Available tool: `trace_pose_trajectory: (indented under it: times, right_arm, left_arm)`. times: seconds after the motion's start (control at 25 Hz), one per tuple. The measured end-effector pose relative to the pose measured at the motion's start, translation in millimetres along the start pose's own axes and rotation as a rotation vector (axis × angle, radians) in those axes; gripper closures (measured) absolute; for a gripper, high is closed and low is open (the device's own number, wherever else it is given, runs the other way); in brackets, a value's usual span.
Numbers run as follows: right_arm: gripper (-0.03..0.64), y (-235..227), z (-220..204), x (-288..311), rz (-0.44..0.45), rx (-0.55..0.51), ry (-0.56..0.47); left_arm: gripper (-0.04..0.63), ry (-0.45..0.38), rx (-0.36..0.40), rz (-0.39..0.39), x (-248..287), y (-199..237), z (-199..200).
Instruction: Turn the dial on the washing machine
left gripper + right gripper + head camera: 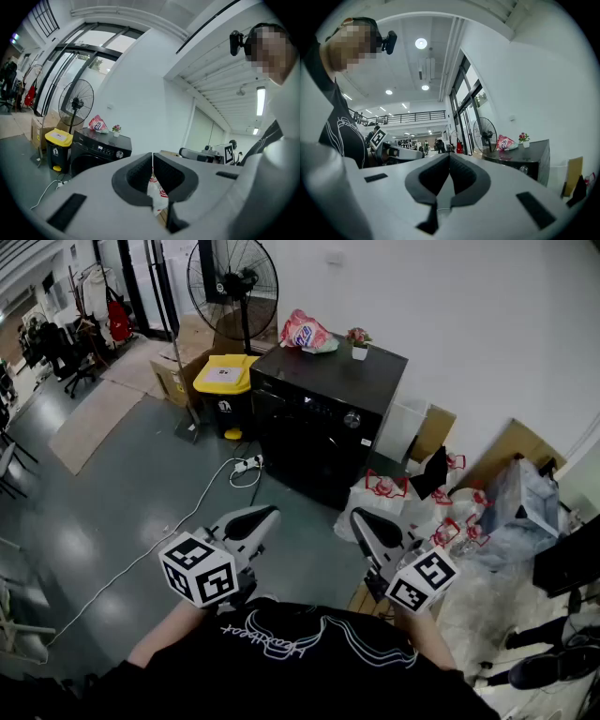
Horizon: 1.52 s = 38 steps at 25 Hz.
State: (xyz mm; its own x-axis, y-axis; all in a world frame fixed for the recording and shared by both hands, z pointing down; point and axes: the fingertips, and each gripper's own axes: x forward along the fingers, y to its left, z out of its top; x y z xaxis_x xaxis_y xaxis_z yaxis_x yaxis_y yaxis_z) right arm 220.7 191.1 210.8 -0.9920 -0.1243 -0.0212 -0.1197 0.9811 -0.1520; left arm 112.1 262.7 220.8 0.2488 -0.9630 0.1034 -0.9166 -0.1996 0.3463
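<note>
A black washing machine (323, 413) stands against the white wall, its round silver dial (352, 420) at the right of the control strip. I hold both grippers close to my chest, well short of the machine. My left gripper (264, 514) is shut with nothing in it, and in its own view the jaws meet (153, 154) while the dial (120, 154) shows far off to the left. My right gripper (358, 517) is also shut and empty (449, 154), with the machine (529, 157) and its dial (525, 169) off to the right.
A yellow-lidded bin (225, 381) and a standing fan (232, 282) are left of the machine. A pink bag (305, 332) and a small flower pot (359, 343) sit on top. A power strip with cable (246, 463) lies on the floor. Plastic bags (384, 493) and cardboard crowd the right.
</note>
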Motion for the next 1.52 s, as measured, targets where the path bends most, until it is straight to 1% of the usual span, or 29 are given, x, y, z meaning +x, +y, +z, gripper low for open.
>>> trace_pose_trajectory:
  times: [0.2,0.44,0.48,0.56,0.72,0.96,1.2,1.52]
  right_arm:
    - [0.612,-2,0,1,-0.003,-0.013,0.005]
    - [0.606,-16,6,0,-0.055,-0.011,-0.029]
    - [0.592,-18,6,1,-0.058,-0.012,-0.027]
    - [0.527,-23,5,2,-0.065,-0.016,-0.018]
    - [0.433,-35,3,6,-0.1,-0.038,-0.011]
    - [0.34,-58,0,10,-0.155,-0.062,0.004]
    - [0.286,-79,-16,13,-0.202,-0.067,0.047]
    - [0.276,-115,-28,32,-0.25,-0.062,0.06]
  left_arm:
    - [0.584,0.001,0.009,0.008,2,5,1]
    - [0.584,0.007,0.002,0.007,7,9,0]
    - [0.584,0.008,0.001,0.007,8,10,-1]
    - [0.584,0.007,0.001,0.009,11,11,0]
    - [0.584,-0.001,0.004,0.017,14,17,3]
    - [0.584,0.015,-0.005,0.02,25,25,1]
    - [0.584,0.049,-0.011,0.016,45,39,-5]
    - [0.584,0.067,-0.005,-0.016,80,72,-2]
